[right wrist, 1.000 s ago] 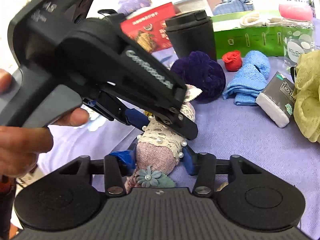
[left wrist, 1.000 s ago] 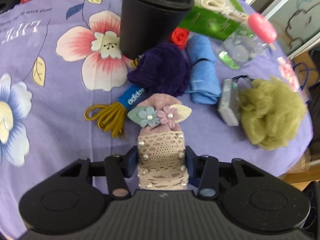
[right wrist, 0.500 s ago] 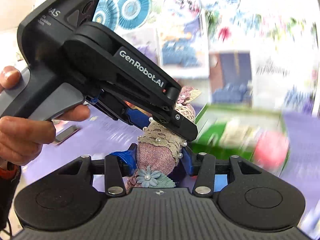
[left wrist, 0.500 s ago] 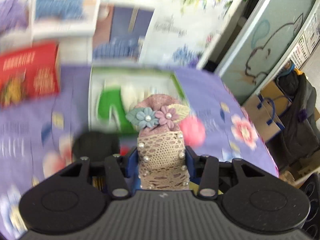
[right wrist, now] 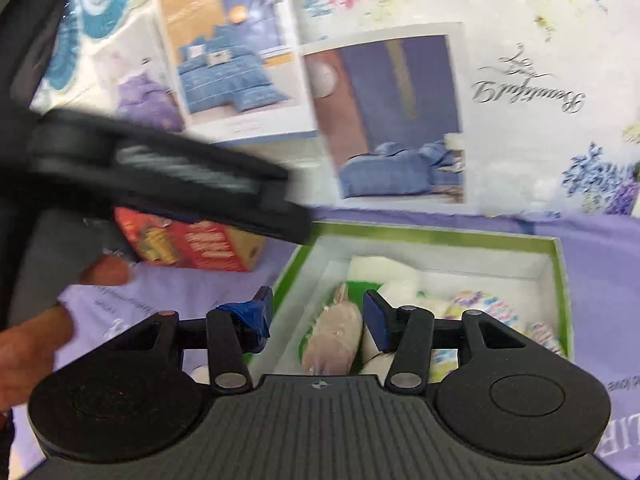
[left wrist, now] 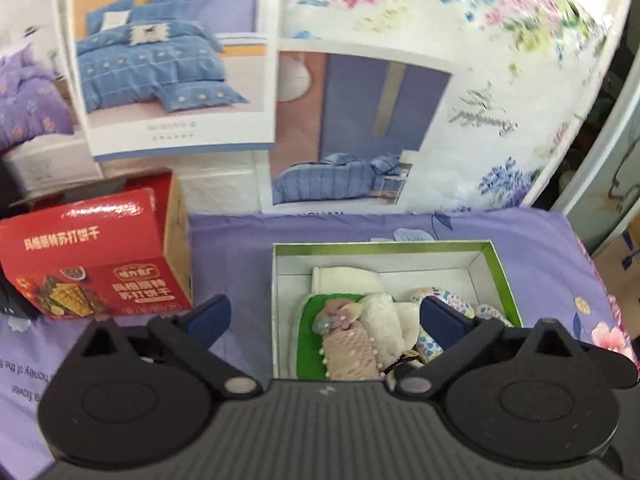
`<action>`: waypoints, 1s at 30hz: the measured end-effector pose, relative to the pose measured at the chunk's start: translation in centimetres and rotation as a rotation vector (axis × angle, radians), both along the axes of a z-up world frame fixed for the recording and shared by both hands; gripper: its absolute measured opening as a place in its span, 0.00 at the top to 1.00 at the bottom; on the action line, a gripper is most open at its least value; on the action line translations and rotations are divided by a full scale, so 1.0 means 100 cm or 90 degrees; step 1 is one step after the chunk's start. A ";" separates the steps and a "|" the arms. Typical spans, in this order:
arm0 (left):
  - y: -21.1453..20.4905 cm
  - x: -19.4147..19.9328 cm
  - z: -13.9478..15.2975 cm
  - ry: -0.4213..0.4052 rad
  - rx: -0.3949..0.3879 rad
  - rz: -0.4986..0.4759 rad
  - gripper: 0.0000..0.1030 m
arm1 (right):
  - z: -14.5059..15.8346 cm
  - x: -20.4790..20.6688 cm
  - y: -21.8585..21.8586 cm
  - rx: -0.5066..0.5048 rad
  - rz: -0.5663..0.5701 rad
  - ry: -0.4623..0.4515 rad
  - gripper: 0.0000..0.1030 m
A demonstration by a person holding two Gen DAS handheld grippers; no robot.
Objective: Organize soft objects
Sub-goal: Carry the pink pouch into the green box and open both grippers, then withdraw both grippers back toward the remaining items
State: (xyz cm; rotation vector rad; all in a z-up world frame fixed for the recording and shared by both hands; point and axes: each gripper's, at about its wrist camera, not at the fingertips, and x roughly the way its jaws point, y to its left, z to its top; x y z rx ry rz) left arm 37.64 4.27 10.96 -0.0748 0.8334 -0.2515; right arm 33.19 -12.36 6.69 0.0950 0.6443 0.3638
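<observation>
On the left of the purple flower-printed tabletop (left wrist: 232,240) stands a red cardboard cracker box (left wrist: 96,260) with yellow lettering. Just in front of it, in the left wrist view, the left claw (left wrist: 324,314) is spread wide with nothing between its blue pads; its jaws have just been opening. In the right wrist view that same tool shows as a blurred black body, with a person's hand (right wrist: 36,328) gripping it at the left edge.

To the right of the red box sits an open rectangular green-rimmed cardboard box (left wrist: 502,268) with a white inside. The pink knitted pouch with lace band, pearls and felt flowers (left wrist: 348,340) lies inside it, on a green cloth (left wrist: 312,340) and beside rolled white towels (left wrist: 384,316) (a floral-print fabric piece (left wrist: 436,296) lies further right in the same box).

The right claw (right wrist: 318,318) hovers above that box with its blue pads apart, just either side of the pouch (right wrist: 334,336) as seen from above but not pressing it; its jaws have just been opening slightly.
</observation>
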 end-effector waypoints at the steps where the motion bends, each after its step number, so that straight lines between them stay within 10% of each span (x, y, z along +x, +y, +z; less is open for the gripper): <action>1: 0.005 -0.002 0.002 -0.004 -0.008 0.003 0.03 | 0.001 -0.012 -0.004 0.007 -0.002 -0.008 0.67; 13: 0.006 -0.137 0.019 -0.074 -0.023 -0.064 0.02 | 0.033 -0.133 -0.049 0.059 -0.008 -0.091 0.66; 30: -0.043 -0.254 -0.079 -0.021 0.040 -0.112 0.01 | -0.051 -0.307 -0.116 0.032 -0.210 -0.084 0.65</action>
